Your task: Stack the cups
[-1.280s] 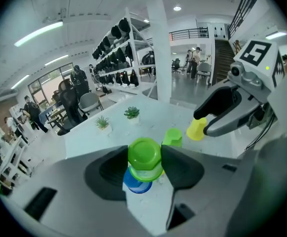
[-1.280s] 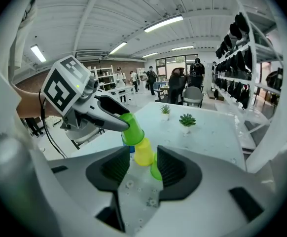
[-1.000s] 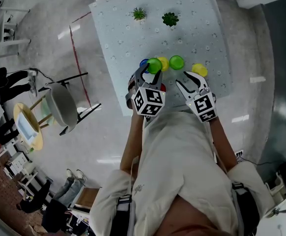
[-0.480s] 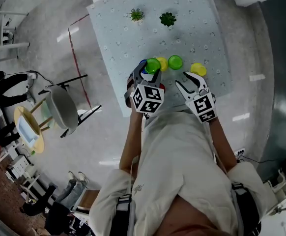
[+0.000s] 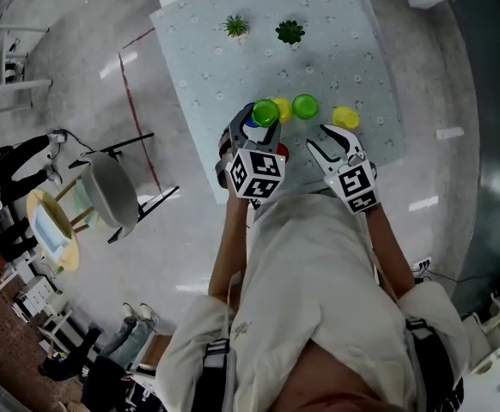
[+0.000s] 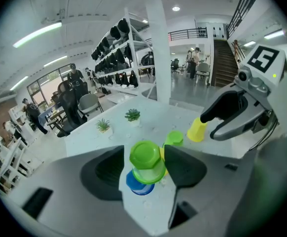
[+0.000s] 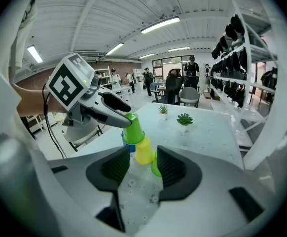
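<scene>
Tongs on the left (image 5: 252, 127), just opened around the green cup (image 6: 147, 159) atop the blue cup (image 6: 138, 184), should withdraw straight; right tongs (image 5: 338, 137) gape narrowly, empty

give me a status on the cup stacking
Left gripper just opened, green cup between its jaws, seated on blue cup. Right gripper open, empty. Two yellow cups and another green cup unstacked. Nothing in the way.
</scene>
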`<state>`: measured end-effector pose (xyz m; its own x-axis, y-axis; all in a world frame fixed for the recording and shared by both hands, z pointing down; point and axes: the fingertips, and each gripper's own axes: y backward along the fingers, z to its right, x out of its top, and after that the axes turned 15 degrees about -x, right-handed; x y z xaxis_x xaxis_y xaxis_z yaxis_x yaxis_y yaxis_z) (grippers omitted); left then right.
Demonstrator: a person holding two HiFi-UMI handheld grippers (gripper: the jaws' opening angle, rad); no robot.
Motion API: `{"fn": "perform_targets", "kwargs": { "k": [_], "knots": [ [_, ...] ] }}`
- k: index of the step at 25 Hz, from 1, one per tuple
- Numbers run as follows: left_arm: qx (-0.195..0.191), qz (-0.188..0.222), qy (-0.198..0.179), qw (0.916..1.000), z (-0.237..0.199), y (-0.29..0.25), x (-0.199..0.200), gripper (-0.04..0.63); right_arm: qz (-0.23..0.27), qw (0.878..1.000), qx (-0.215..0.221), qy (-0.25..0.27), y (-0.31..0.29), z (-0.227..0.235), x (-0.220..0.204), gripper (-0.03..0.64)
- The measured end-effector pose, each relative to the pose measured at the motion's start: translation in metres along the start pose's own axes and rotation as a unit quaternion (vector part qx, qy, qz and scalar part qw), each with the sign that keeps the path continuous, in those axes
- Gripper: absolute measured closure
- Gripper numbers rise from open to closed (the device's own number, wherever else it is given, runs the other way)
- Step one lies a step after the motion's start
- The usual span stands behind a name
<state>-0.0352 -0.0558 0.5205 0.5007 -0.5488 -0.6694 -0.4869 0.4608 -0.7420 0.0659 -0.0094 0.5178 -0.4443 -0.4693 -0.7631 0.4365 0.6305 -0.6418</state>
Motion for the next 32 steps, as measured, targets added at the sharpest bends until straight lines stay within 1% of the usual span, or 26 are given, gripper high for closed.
{"fn": "perform_targets", "kwargs": {
  "k": [9, 13, 23, 32],
  "knots": [
    [0.009, 0.017, -0.009, 0.9998, 0.008, 0.025, 0.001, 0.334, 0.005, 1.0, 0.002, 0.003, 0.005, -0.012, -0.002, 0.445],
    [0.007, 0.023, -0.009, 0.9997, 0.014, 0.033, -0.001, 0.334, 0.007, 1.0, 0.003, 0.003, 0.008, -0.018, -0.001, 0.445],
    [-0.015, 0.019, -0.009, 0.9997, 0.034, 0.041, -0.024, 0.334, 0.004, 1.0, 0.009, 0.0, 0.009, -0.037, -0.008, 0.445],
    [-0.026, 0.008, 0.012, 0.9996, 0.04, 0.042, -0.054, 0.336, -0.006, 0.999, 0.035, 0.009, 0.005, -0.067, -0.018, 0.445]
  ]
}}
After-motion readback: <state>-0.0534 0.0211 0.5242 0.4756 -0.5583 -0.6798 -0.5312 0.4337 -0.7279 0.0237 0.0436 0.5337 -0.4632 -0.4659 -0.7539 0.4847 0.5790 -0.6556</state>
